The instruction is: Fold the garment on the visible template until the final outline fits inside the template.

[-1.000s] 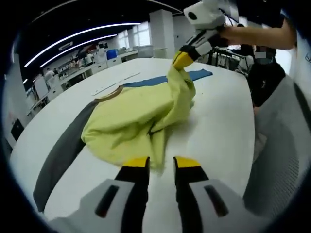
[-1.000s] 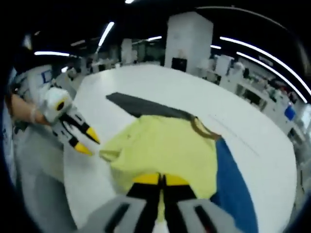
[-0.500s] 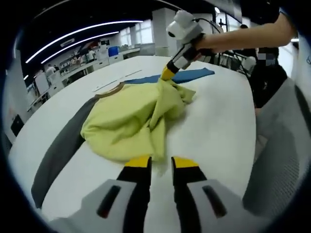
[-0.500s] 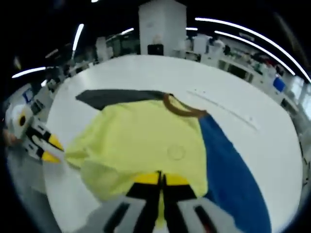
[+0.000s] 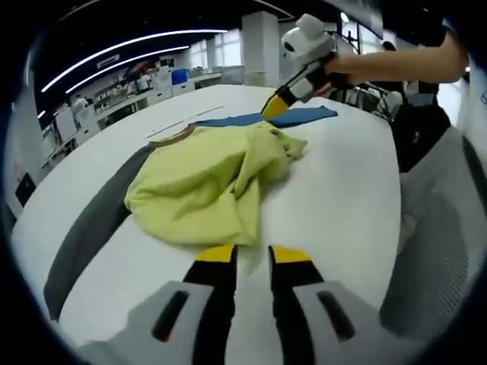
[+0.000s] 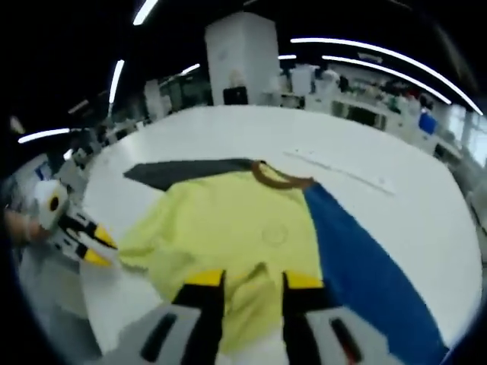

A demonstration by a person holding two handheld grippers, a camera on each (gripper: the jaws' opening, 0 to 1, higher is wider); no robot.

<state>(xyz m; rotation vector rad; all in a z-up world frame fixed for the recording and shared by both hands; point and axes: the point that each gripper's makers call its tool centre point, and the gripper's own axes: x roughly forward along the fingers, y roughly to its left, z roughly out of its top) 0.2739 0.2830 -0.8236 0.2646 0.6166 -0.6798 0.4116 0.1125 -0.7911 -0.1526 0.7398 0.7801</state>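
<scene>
Now the yellow shirt [image 5: 217,182] lies in a bumpy heap on the white surface [image 5: 342,198], on top of the grey and blue template [image 6: 365,266]. I think the fold could end up messy, because the cloth is bunched and not flat. Part of it might poke out past the template too. The left gripper [image 5: 251,255] has its jaws open with nothing in them, right by the near edge of the shirt. The right gripper [image 6: 255,280] has its jaws open too, with the shirt's edge lying between them, but it isn't pinched. In the left gripper view it floats just above the far side of the heap.
</scene>
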